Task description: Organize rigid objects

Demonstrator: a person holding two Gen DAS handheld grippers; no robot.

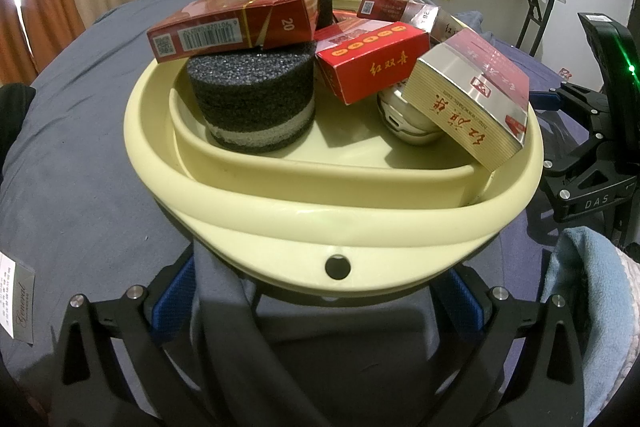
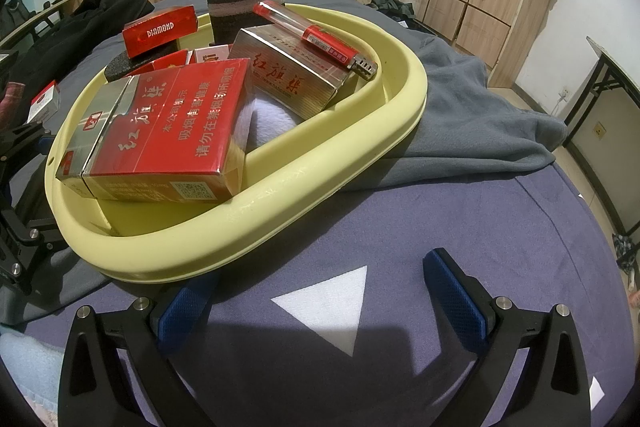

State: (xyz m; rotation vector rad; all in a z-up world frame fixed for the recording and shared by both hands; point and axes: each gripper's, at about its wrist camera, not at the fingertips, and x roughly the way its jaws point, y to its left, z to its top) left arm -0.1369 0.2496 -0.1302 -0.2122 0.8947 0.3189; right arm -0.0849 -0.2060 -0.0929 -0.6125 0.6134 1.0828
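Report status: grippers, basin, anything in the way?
Left gripper open, straddling the basin rim. Right gripper open, empty, over the bedsheet. Basin piled with boxes, sponges, lighter. Nothing blocking.

Pale yellow plastic basin [image 1: 280, 223] heaped with boxes, foam and a lighter, just ahead of the left fingers [image 1: 172, 307].

A red cigarette pack [image 1: 236, 23] lies flat atop a black foam cylinder [image 1: 252, 99]; a red-and-silver carton [image 2: 160, 131] tilts against the rim nearest the right fingers [image 2: 184, 311]; a red lighter [image 2: 320, 41] rests across a silver box [image 2: 288, 75] farther in.
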